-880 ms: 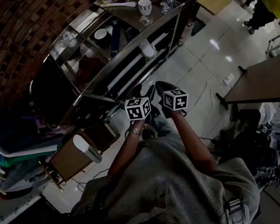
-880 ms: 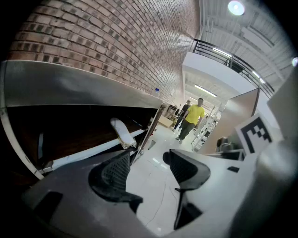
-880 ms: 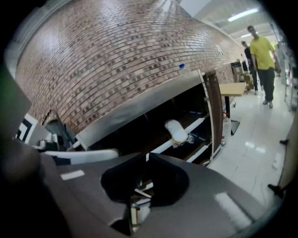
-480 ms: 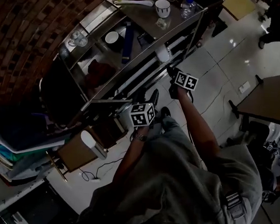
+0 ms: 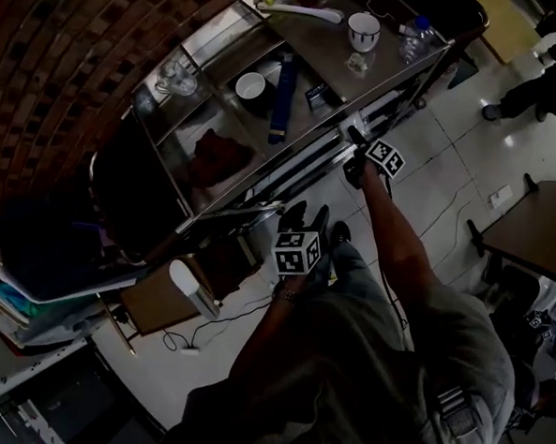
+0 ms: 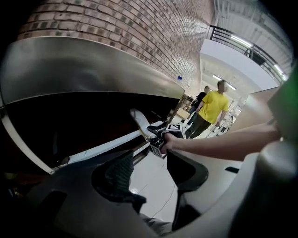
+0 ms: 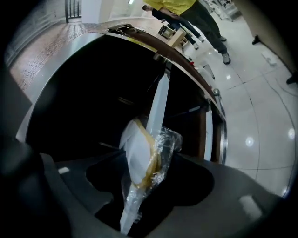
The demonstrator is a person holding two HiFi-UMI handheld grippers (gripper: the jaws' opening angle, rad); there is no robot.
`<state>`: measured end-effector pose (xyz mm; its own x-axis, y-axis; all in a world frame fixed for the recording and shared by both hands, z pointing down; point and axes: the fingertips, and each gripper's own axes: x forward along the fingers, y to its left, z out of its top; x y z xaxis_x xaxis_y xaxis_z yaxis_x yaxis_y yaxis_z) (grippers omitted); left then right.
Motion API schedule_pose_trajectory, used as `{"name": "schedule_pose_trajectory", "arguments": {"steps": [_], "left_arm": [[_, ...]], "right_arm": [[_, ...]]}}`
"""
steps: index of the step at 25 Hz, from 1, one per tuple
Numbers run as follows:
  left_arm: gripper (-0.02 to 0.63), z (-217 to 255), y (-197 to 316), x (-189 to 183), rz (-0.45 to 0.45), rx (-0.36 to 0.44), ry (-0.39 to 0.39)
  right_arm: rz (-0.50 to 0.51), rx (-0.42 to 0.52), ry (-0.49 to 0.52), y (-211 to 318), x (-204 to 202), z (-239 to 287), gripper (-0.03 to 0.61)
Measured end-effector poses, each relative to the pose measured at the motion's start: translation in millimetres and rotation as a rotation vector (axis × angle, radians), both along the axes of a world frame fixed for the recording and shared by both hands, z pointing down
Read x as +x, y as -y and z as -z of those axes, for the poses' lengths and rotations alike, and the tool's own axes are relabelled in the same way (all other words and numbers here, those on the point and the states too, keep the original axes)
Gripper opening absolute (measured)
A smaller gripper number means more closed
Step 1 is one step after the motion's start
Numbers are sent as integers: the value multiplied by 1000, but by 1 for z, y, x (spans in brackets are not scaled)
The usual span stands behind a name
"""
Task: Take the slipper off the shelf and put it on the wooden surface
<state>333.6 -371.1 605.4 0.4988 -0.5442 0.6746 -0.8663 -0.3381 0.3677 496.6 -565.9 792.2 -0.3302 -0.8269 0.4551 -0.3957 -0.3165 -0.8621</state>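
**Gripping the slipper (image 7: pixel 139 158) at the front edge of the shelf unit (image 5: pixel 312 51)**

The right gripper (image 7: pixel 146 173) sits at the unit's front edge, near the right corner. It points into the dark opening under the metal top. Its jaws are clamped on the slipper. The white sole lies against one pad, and the clear plastic wrap round it (crinkled, catching the light) lies against the other. The slipper stands on edge between them, with a yellowish trim running along the sole. A pale upright strip of the frame rises just behind it.

In the left gripper view the slipper shows as a white tongue tilting up and away from the right gripper, inside the shelf opening. It is on no wooden surface.

The left gripper (image 6: pixel 150 160) is held lower, in front of the unit's bottom part and well apart from the right one. Its jaws stand apart, and only pale floor tiles show through the gap.

On the unit's top surface a cup (image 5: pixel 364 29) and a water bottle (image 5: pixel 416 32) stand toward the right corner. The shelf below carries a bowl (image 5: pixel 252 83), a long blue thing (image 5: pixel 284 99) beside it and a red cloth (image 5: pixel 216 156) farther left. A brick wall (image 5: pixel 53 52) runs behind the unit. Far off across the floor stands a person in a yellow shirt (image 6: pixel 213 104).
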Motion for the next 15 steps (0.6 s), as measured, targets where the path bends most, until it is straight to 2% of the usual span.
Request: {"name": "schedule_pose_trajectory", "arguments": {"steps": [3, 7, 10, 12, 15], "left_arm": [[229, -3, 2, -15, 36, -7, 9], [229, -3, 1, -29, 70, -5, 20], [227, -2, 1, -35, 95, 14, 45], [197, -2, 5, -41, 113, 37, 83], [193, -1, 13, -40, 136, 56, 110]], "right_arm": [[12, 20, -23, 13, -6, 2, 163], [63, 88, -83, 13, -10, 25, 82], [171, 127, -268, -8, -12, 57, 67], [226, 116, -449, -38, -7, 82, 65], [273, 76, -670, -105, -7, 118, 61]]}}
